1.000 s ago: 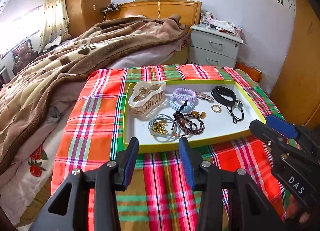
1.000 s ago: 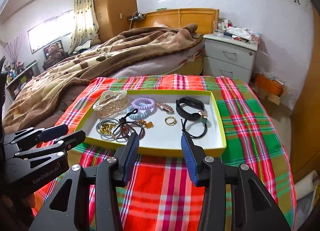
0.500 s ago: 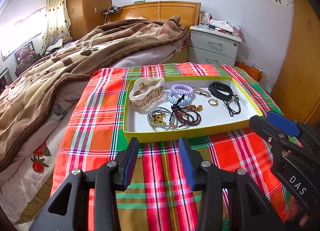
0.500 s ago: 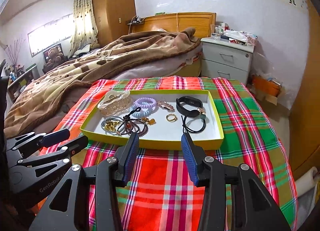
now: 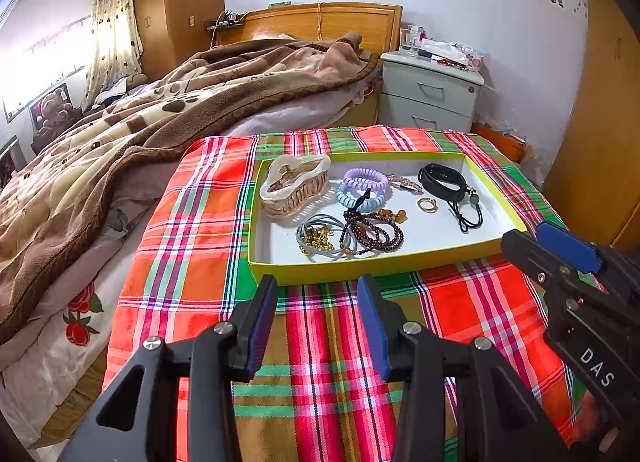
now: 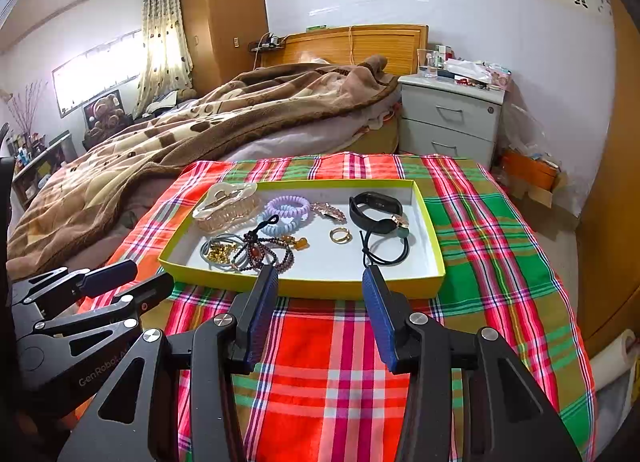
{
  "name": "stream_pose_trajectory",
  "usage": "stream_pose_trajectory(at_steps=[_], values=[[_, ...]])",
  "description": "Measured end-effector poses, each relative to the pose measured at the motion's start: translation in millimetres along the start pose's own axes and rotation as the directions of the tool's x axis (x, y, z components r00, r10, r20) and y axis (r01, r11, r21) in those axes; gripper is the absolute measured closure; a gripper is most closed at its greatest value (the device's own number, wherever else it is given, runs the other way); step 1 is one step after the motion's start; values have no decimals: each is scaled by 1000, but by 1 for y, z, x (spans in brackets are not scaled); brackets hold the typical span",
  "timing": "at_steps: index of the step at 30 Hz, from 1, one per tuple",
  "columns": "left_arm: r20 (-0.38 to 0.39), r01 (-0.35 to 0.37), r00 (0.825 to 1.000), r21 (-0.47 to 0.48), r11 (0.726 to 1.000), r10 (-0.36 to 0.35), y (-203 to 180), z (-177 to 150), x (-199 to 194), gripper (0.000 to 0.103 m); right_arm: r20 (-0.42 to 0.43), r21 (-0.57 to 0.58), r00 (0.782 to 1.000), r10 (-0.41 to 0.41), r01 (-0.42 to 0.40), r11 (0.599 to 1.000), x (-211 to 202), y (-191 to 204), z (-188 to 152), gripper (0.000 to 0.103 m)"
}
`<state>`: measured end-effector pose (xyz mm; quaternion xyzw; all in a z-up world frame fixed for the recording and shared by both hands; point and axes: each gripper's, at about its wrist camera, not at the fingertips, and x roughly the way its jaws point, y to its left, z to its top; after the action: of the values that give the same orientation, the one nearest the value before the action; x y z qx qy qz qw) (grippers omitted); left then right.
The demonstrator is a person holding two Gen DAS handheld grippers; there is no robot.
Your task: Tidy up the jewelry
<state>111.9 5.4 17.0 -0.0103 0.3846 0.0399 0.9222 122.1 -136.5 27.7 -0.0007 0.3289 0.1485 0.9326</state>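
A yellow-rimmed tray (image 5: 372,268) on the plaid cloth (image 5: 188,230) holds the jewelry: a cream hair claw (image 5: 294,190) at its far left corner, coiled hair ties (image 5: 362,188) beside it, a dark bead bracelet (image 5: 374,232), grey bands with gold beads (image 5: 318,238), a gold ring (image 5: 427,205), and a black wristband (image 5: 442,180) toward the right. Both the left gripper (image 5: 316,318) and the right gripper (image 6: 318,312) hang short of the tray's near rim, jaws spread and empty. Only the right wrist view shows a shelf (image 6: 36,166) far left of the tray.
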Motion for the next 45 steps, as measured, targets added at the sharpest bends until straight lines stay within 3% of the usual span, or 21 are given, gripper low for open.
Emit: stream_pose_trajectory(at_steps=[45], values=[[-23,14,1000,-31,999,-14,6,0,3,60,0,-1,1000,-2,2,1000,-4,2,1,58]])
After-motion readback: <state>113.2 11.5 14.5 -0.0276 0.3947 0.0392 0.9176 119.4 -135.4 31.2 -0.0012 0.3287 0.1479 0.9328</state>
